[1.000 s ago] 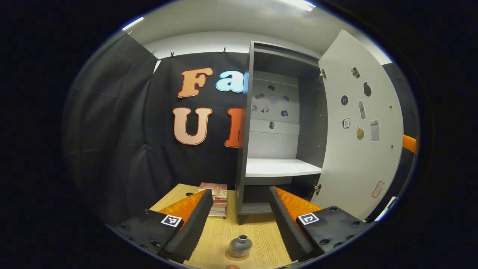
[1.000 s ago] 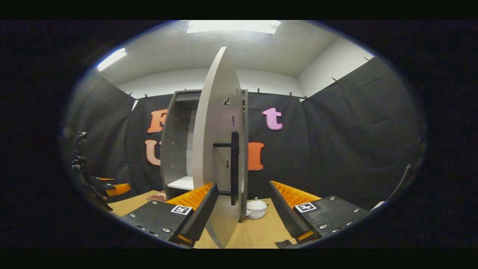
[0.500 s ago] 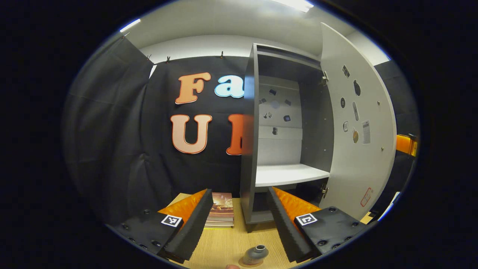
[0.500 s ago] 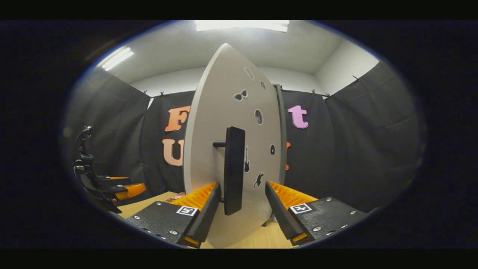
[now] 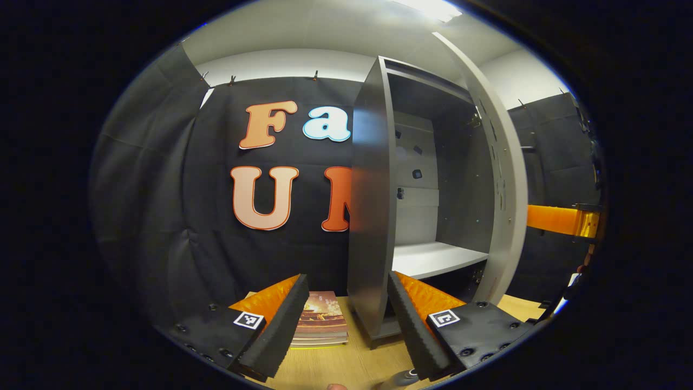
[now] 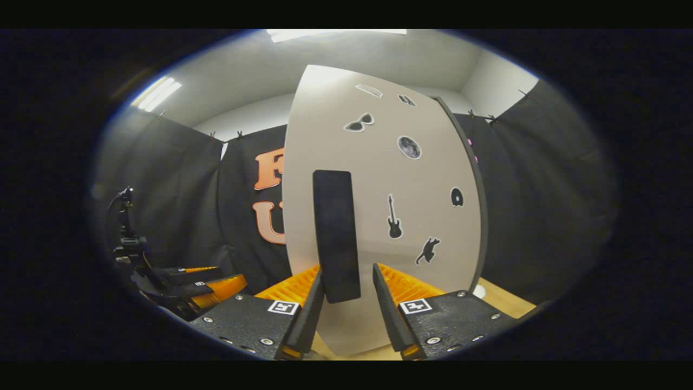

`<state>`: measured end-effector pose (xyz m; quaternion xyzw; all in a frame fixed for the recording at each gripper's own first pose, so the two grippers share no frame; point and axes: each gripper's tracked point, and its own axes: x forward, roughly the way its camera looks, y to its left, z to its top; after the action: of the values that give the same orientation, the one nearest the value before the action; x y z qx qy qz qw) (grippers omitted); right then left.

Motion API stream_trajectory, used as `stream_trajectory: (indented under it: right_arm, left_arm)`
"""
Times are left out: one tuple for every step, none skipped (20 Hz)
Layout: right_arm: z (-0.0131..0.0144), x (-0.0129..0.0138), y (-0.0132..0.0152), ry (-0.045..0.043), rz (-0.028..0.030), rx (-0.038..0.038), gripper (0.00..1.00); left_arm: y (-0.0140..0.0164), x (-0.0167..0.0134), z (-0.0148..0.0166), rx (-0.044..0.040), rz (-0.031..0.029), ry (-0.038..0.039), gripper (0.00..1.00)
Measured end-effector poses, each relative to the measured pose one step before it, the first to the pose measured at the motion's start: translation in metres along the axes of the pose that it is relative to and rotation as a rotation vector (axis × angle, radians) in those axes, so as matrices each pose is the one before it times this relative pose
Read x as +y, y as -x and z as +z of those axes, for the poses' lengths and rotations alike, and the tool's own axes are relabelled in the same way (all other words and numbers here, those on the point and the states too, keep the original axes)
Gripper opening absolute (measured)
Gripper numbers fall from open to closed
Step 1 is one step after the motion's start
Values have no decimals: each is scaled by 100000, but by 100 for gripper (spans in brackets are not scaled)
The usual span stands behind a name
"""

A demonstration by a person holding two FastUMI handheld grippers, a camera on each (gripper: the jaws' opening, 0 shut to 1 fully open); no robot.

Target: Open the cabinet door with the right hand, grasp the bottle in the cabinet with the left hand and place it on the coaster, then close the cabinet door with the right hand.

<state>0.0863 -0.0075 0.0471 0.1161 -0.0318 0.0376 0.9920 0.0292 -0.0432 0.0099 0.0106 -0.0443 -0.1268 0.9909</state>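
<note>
Straddling the black door handle (image 6: 336, 235), the right gripper (image 6: 346, 292) has its fingers apart, the left one touching or nearly touching the handle's lower end and the right one standing clear of it, so nothing is clamped. That handle sits on the outer face of the grey cabinet door (image 6: 411, 216), which carries small dark stickers and is seen nearly face-on in the right gripper view. In the left gripper view the door (image 5: 506, 179) shows edge-on, standing out from the cabinet (image 5: 371, 216), whose white shelf (image 5: 433, 259) lies bare. The left gripper (image 5: 346, 319) hangs over the wooden table (image 5: 335, 368) with its fingers spread wide and nothing between them. At the table's near edge, just beside the left gripper's right finger, the top of the bottle (image 5: 403, 378) peeks into view; I cannot tell what it rests on. A stack of books (image 5: 322, 325) lies on the table beside the cabinet's foot. The right gripper's orange side (image 5: 560, 219) shows past the door, and the left gripper (image 6: 184, 284) shows at the left of the right gripper view.
</note>
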Motion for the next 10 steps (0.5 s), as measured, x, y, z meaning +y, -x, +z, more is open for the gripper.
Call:
stream_trajectory:
  right_arm:
    - [-126,499,-371,-545,952,-30,51]
    - [-81,377,-419,342,553,640,49]
    - [35,460,-843,864,776,479,42]
    - [-12,186,-622,1240,-464,358,38]
    - [60,35,-860,1619,100,563,36]
    - [-71,-14,-420,872,883,601,36]
    - [-122,152,43,17,1309,668,36]
    - [-31,181,-192,-746,1505,719,36]
    - [-157,323,-342,-773,1647,555,36]
    - [-149,160,-117,-345,759,527,36]
  left_arm:
    - [-190,655,-76,290,-163,282,95]
    - [-286,440,2,434,-161,555,95]
    - [-166,502,-100,207,450,425,95]
    - [-200,618,72,-250,1201,447,95]
    - [-106,345,80,-602,949,408,95]
    - [-134,261,49,-465,1178,211,95]
    - [-100,194,-192,27,1084,160,95]
    - [-278,33,-210,790,967,16,96]
    - [-76,92,-229,678,774,3,94]
    - [-291,49,-121,162,929,165,94]
